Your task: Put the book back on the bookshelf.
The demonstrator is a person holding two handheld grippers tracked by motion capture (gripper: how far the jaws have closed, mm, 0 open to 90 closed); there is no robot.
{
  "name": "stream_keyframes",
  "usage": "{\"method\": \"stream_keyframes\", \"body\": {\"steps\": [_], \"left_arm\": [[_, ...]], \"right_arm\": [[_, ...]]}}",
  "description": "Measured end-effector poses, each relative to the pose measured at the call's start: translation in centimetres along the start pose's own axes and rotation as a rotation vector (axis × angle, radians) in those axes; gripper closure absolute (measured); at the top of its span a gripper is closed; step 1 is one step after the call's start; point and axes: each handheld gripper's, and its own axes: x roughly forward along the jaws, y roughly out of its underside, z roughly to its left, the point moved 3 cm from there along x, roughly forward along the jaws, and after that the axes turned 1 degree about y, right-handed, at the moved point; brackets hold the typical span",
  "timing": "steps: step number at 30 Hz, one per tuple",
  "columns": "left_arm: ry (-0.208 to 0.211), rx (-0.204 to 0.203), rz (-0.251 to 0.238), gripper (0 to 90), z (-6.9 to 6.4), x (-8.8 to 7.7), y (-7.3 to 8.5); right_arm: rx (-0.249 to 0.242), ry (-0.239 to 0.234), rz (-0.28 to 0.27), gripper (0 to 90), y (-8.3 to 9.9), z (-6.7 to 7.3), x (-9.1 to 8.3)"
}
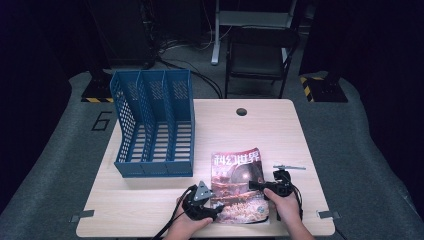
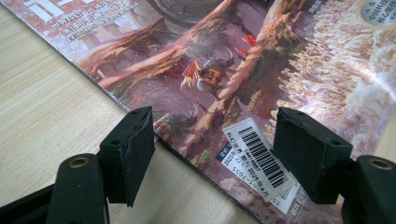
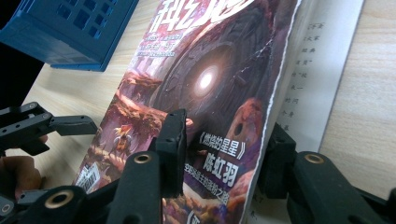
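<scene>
The glossy science-fiction magazine (image 1: 238, 185) lies flat on the pale wooden bench (image 1: 280, 130), long axis running away from the person; the right hand-held gripper (image 3: 224, 154) straddles its lifted right cover edge without pinching yet, while the left hand-held gripper (image 2: 212, 149) stands spread over the near-left corner.

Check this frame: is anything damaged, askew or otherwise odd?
Yes. In the right gripper view the magazine front cover's outer edge looks ragged and lifted, baring a printed page beside the right tongs. It lies slightly askew on the table.
</scene>
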Motion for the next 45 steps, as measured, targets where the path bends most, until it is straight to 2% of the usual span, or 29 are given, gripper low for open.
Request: {"method": "stream_keyframes", "body": {"steps": [3,6,10,14,16,20,23,25,26,27,28,29,30,31,35,37,40,42,44,45], "left_arm": [[0.000,0.004,0.000,28.9,0.0,0.0,0.0],[0.000,0.003,0.000,28.9,0.0,0.0,0.0],[0.003,0.000,0.003,28.9,0.0,0.0,0.0],[0.001,0.000,0.001,28.9,0.0,0.0,0.0],[-0.001,0.005,0.001,28.9,0.1,0.0,0.0],[-0.006,0.004,-0.007,29.4,0.0,0.0,0.0],[0.007,0.012,0.000,29.9,0.1,0.0,0.0],[0.007,0.013,0.002,30.1,0.1,0.0,-0.1],[0.007,0.013,0.002,30.1,0.1,0.0,-0.1],[0.008,0.010,0.001,30.2,0.1,0.0,0.0],[0.004,0.010,-0.001,30.1,0.1,0.0,0.0],[0.003,0.008,-0.007,30.1,0.1,0.1,0.0],[0.002,0.010,-0.003,30.2,0.1,0.0,-0.1],[-0.003,0.010,-0.006,30.1,0.1,0.1,-0.1],[0.005,0.004,-0.009,30.1,0.1,0.1,-0.1],[0.008,0.008,-0.008,30.1,0.1,0.1,-0.1],[0.013,0.009,-0.004,30.1,0.2,0.1,-0.1],[0.025,0.009,-0.002,30.2,0.3,0.0,-0.1],[0.015,0.007,-0.008,30.2,0.4,0.1,-0.1],[0.028,0.010,-0.002,30.8,0.5,0.0,-0.1]], "right_arm": [[-0.014,-0.009,0.007,62.1,0.0,-0.1,0.0],[-0.001,-0.025,0.022,65.2,0.0,-0.2,0.0],[-0.009,-0.050,0.040,69.4,0.0,-0.4,0.1],[-0.015,-0.054,0.062,72.1,0.0,-0.4,0.1],[-0.047,-0.054,0.067,73.0,-0.1,-0.4,0.1],[-0.054,-0.055,0.090,75.5,-0.1,-0.4,-0.1],[-0.049,-0.059,0.110,77.4,-0.1,-0.3,-0.3],[-0.071,-0.064,0.107,78.5,-0.1,-0.4,-0.3],[-0.058,-0.061,0.113,78.8,0.0,-0.2,-0.4],[-0.076,-0.059,0.105,79.3,0.0,-0.2,-0.4],[-0.072,-0.056,0.103,79.9,0.0,-0.1,-0.4],[-0.098,-0.055,0.092,80.6,0.0,-0.1,-0.5],[-0.101,-0.057,0.086,81.2,0.0,0.0,-0.5],[-0.084,-0.061,0.087,82.2,0.1,0.2,-0.6],[-0.128,-0.078,0.055,84.6,0.1,0.4,-0.9],[-0.140,-0.079,0.051,84.7,0.1,0.5,-1.0],[-0.183,-0.077,0.035,84.8,0.1,0.6,-1.1],[-0.194,-0.072,0.032,84.9,0.2,0.8,-1.2],[-0.203,-0.066,0.029,84.9,0.2,1.0,-1.3],[-0.208,-0.068,0.025,84.9,0.2,1.0,-1.3]]}}
